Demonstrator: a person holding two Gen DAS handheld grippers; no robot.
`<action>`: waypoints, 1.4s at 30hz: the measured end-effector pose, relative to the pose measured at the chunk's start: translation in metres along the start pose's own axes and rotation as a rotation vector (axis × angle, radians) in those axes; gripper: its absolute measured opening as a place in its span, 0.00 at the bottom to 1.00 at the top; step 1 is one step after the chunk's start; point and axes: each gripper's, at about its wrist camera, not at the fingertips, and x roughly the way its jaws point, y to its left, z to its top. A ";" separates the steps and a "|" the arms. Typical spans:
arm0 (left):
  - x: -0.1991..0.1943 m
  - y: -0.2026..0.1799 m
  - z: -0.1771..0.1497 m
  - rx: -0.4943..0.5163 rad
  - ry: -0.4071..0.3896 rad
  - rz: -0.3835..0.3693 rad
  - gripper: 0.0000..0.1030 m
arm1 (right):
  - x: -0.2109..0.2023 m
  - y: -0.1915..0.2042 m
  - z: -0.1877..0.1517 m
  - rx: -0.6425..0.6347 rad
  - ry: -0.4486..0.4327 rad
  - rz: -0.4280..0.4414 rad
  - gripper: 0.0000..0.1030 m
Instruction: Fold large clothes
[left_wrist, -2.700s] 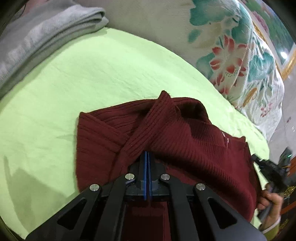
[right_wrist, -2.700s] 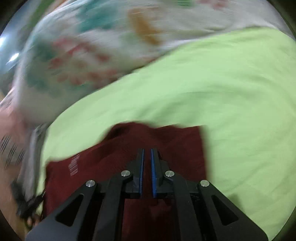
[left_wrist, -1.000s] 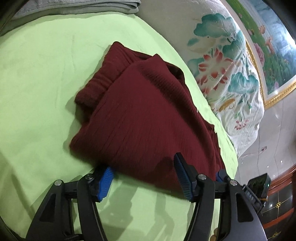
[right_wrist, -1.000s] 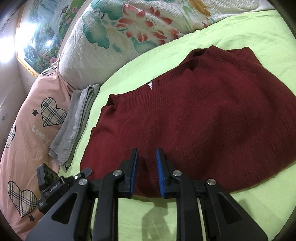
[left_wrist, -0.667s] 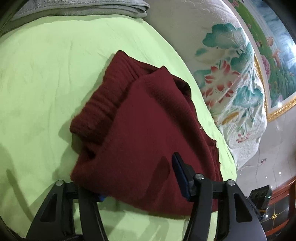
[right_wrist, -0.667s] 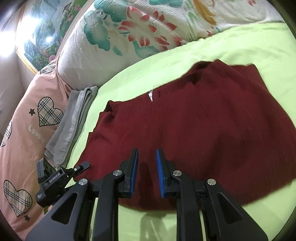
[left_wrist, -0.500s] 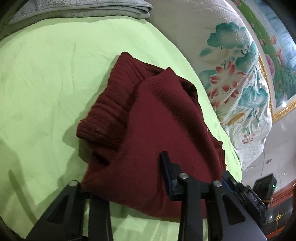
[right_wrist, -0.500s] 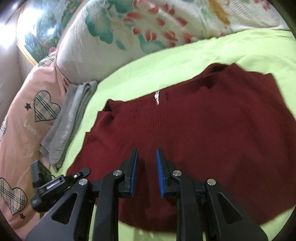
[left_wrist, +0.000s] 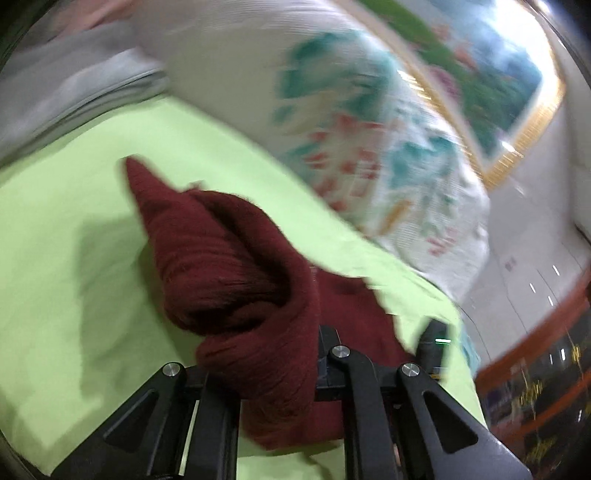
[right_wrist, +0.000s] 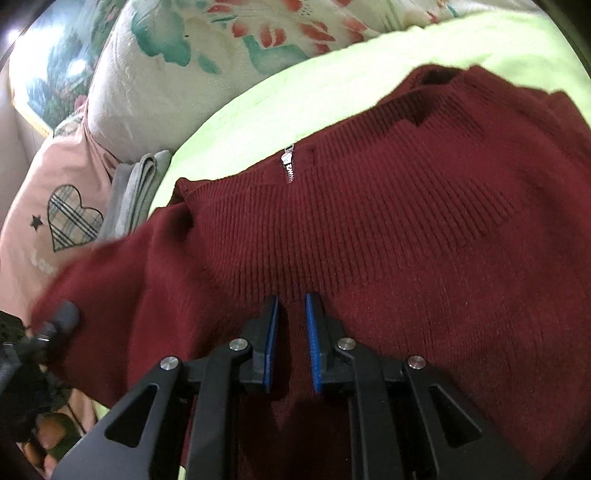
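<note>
Left hand-held gripper (left_wrist: 273, 373) is closing, pinching a bunched edge of the red sweater (right_wrist: 369, 229) on the green bed (left_wrist: 74, 221).
Right hand-held gripper (right_wrist: 290, 343) is closing over the sweater with nothing pinched; next, it probably grabs its edge so both can fold.

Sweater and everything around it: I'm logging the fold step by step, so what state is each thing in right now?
Sweater: partly folded on the sheet, one end bunched and lifted.
Left gripper: closing, pinching the bunched end.
Right gripper: closing, narrow gap between its pads; over the sweater's near edge, grip unclear.
Label: showing at the neckline.
Grey cloth: folded, lying by the pillows.
Sheet: spread flat.
</note>
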 end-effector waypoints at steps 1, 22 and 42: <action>0.005 -0.019 0.002 0.041 0.006 -0.028 0.10 | -0.002 -0.004 0.002 0.019 0.018 0.028 0.13; 0.136 -0.132 -0.078 0.348 0.342 -0.115 0.27 | -0.118 -0.113 0.007 0.364 -0.133 0.300 0.62; 0.095 0.002 -0.020 -0.040 0.306 -0.003 0.47 | -0.081 -0.085 0.046 0.188 0.013 0.196 0.65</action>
